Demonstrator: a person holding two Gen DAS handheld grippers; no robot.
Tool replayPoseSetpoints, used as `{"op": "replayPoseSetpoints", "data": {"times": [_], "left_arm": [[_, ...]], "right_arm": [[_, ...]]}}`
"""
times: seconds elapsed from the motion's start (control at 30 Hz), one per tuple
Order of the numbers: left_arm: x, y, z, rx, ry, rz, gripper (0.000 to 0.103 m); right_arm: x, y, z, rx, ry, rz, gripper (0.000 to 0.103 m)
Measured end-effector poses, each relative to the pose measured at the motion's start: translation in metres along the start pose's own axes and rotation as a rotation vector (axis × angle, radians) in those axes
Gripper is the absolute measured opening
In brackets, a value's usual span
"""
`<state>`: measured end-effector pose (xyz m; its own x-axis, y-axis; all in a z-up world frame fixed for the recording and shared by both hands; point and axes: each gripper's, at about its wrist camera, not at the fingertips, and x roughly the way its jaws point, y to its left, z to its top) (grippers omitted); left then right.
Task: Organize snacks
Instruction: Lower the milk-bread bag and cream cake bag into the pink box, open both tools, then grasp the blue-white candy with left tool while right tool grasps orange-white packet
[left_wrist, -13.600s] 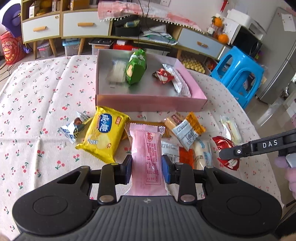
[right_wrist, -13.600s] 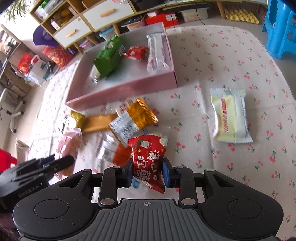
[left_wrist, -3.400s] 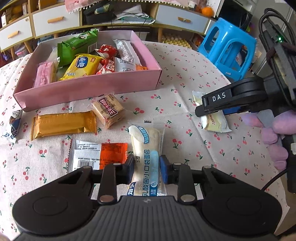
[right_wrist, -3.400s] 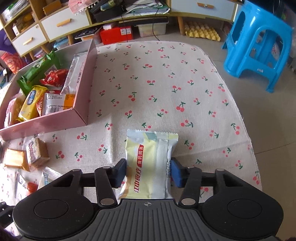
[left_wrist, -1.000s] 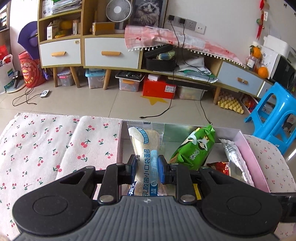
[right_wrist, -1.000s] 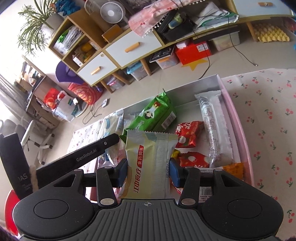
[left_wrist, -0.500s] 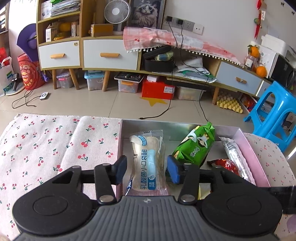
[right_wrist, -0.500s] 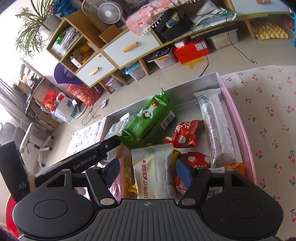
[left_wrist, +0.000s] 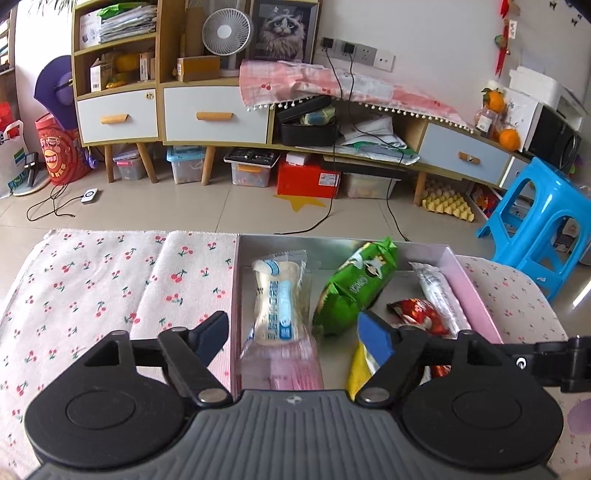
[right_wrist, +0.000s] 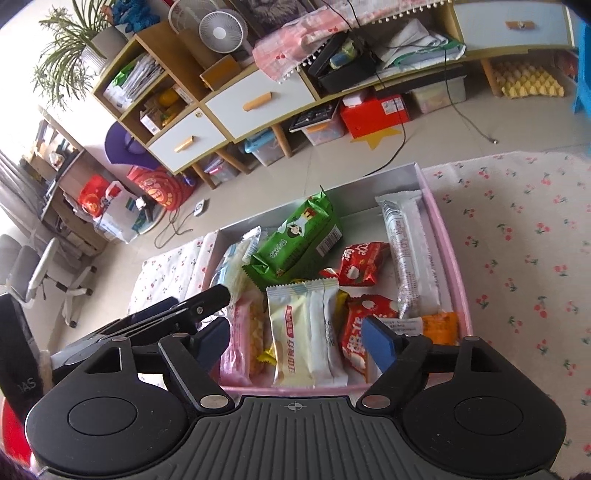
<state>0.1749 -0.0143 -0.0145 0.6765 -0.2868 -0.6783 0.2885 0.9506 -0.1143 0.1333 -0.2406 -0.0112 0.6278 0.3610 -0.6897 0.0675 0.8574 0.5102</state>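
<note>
The pink box (left_wrist: 476, 291) with a silver inside holds several snacks. In the left wrist view my left gripper (left_wrist: 291, 334) is wide open above it, over the white and blue bread packet (left_wrist: 279, 299) lying at the box's left end on a pink packet (left_wrist: 284, 369). A green packet (left_wrist: 354, 284) lies beside it. In the right wrist view my right gripper (right_wrist: 295, 341) is wide open over the pale yellow packet (right_wrist: 306, 332) lying in the box (right_wrist: 448, 258), between a pink packet (right_wrist: 243, 339) and red packets (right_wrist: 364, 264). The left gripper (right_wrist: 207, 302) shows at the left.
The table wears a cherry-print cloth (left_wrist: 110, 280). A blue plastic stool (left_wrist: 535, 218) stands past the table's right end. Low cabinets (left_wrist: 207, 114) with drawers and floor clutter lie beyond the far edge.
Both grippers have opened wider and let go of their packets. The bread packet and the pale yellow packet now lie in the box.
</note>
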Motion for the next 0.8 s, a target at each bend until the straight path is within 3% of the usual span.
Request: {"op": "replayPoseSetpoints", "data": {"times": [0.33,0.8], "left_arm": [[-0.036,-0.002,-0.017,-0.007,0.025,0.005,0.095],[-0.068,0.007,-0.051,-0.009,0.062,0.076,0.102]], "right_arm": [[-0.036,0.005,-0.018,-0.027,-0.016,-0.056,0.084],[-0.053,0.005,-0.062,-0.088,0.003,-0.118,0.090]]}}
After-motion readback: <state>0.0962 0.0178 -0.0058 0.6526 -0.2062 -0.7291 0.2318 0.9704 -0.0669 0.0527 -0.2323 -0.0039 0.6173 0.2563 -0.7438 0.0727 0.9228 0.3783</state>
